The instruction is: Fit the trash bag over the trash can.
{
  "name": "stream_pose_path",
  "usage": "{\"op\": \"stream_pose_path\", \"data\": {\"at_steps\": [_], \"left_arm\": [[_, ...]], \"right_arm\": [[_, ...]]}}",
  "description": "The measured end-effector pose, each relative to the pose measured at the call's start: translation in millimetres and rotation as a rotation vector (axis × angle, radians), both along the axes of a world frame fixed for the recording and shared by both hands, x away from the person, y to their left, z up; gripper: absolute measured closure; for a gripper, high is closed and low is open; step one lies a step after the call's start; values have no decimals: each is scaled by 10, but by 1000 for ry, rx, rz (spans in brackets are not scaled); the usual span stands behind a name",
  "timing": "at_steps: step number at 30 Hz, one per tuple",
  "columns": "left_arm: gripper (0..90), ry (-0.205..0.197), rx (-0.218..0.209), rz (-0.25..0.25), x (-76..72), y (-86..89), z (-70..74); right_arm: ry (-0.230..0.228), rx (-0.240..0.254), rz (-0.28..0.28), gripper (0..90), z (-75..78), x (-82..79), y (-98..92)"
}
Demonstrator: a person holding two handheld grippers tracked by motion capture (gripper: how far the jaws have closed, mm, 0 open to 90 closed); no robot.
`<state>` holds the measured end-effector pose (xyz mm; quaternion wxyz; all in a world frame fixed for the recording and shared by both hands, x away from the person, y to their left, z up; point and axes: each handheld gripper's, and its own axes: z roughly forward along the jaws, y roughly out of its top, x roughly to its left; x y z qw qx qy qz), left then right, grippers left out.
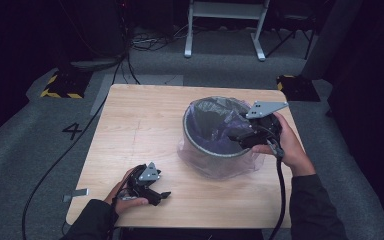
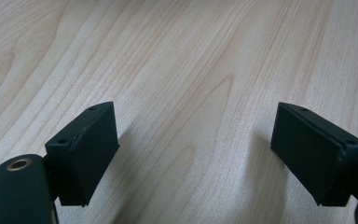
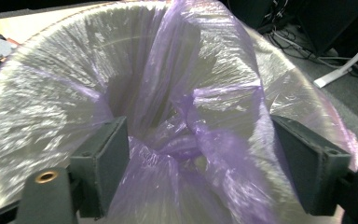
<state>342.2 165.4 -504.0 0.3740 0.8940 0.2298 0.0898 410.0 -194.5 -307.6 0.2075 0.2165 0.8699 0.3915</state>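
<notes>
A round bin lined with a thin purple plastic bag stands on the right half of the wooden table. My right gripper hovers at the bin's right rim, pointing into it, jaws open. In the right gripper view the crumpled purple bag bunches up between the spread jaws, with the bin's inside behind it. My left gripper rests low near the table's front left, open. In the left gripper view its jaws stand wide apart over bare wood.
The table sits on grey carpet. A black cable runs across the floor at the left. Black-and-yellow striped blocks lie behind the table's far corners. A white metal frame stands further back.
</notes>
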Motion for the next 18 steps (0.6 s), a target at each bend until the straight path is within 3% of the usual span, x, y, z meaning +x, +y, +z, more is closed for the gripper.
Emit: {"op": "stream_pose_path", "data": {"at_steps": [10, 18], "left_arm": [[144, 0, 0, 0, 0, 0, 0], [144, 0, 0, 0, 0, 0, 0]], "right_arm": [[-60, 67, -18, 179, 121, -217, -188], [-85, 76, -27, 174, 112, -401, -346]]}}
